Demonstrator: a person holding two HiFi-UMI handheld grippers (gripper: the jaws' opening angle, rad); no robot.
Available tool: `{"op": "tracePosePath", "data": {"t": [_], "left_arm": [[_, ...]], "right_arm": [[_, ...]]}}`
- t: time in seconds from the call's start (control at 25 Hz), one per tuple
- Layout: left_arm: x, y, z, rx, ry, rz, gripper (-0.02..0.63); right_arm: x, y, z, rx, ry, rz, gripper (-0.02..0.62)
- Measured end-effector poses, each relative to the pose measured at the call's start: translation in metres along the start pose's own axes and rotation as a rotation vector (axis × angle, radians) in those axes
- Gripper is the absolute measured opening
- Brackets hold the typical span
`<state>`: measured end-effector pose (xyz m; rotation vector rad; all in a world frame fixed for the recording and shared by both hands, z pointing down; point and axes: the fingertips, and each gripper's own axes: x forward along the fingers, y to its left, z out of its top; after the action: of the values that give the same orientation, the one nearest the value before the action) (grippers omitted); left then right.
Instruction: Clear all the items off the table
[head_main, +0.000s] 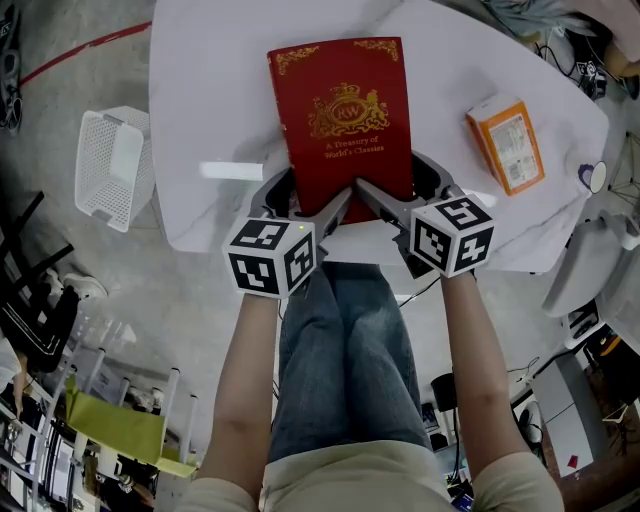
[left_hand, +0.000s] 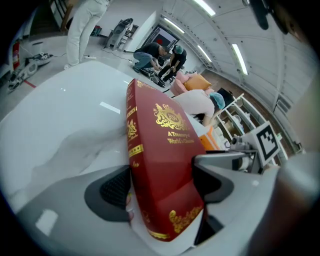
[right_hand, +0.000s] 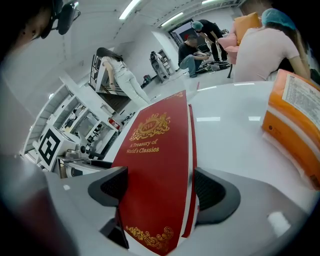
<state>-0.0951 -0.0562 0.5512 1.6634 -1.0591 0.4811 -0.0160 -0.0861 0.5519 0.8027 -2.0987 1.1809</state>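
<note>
Table (head_main: 215, 90): white, glossy and rounded, seen from above. Two items can be made out on it for sure.

Red book (head_main: 345, 120): laid flat with the cover up at the near middle of the table, spine on the left. A gold crest and "A Treasury of World's Classics" can be read on the cover. Its near edge sits a bit short of the table's near rim.

Left gripper (left_hand: 162, 187): brought right up to the book's near-left corner with the jaws spread wide, so nothing is being squeezed. The corner is only straddled, with one jaw out past the spine and the other over the cover. Whether the spine is actually brushed can't be told.

Right gripper (right_hand: 160, 187): pretty much mirrored at the near-right corner, jaws also spread wide and not clamped. One jaw is parked just right of the page edge and the other over the cover.

Orange box (head_main: 507, 143): found on the right side of the table, lying flat with the label up, well apart from the book and from both grippers.

White basket (head_main: 113, 165): perforated, parked on the floor just off the table's left side.

People (right_hand: 122, 75): a few can be spotted far back in the room, standing or crouched.
</note>
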Motion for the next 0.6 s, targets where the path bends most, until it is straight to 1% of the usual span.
{"op": "tracePosePath", "data": {"t": [0.08,0.24,0.44,0.6], "left_arm": [[-0.0002,0.0004,0.0000,-0.002,-0.006,0.003,0.383],[-0.0006,0.0008,0.0001,-0.012,-0.024,0.008,0.381],[-0.0032,-0.0009,0.0011,-0.048,-0.054,0.007,0.370],[-0.0083,-0.0028,0.0035,-0.037,-0.075,0.017,0.367]], "right_arm": [[0.0000,0.0016,0.0006,-0.007,-0.003,0.002,0.399],[-0.0006,0.0021,0.0004,-0.016,-0.017,-0.003,0.397],[-0.0043,0.0029,0.0029,-0.029,-0.039,-0.004,0.391],[-0.0071,0.0059,0.0046,-0.025,-0.053,0.002,0.391]]}}
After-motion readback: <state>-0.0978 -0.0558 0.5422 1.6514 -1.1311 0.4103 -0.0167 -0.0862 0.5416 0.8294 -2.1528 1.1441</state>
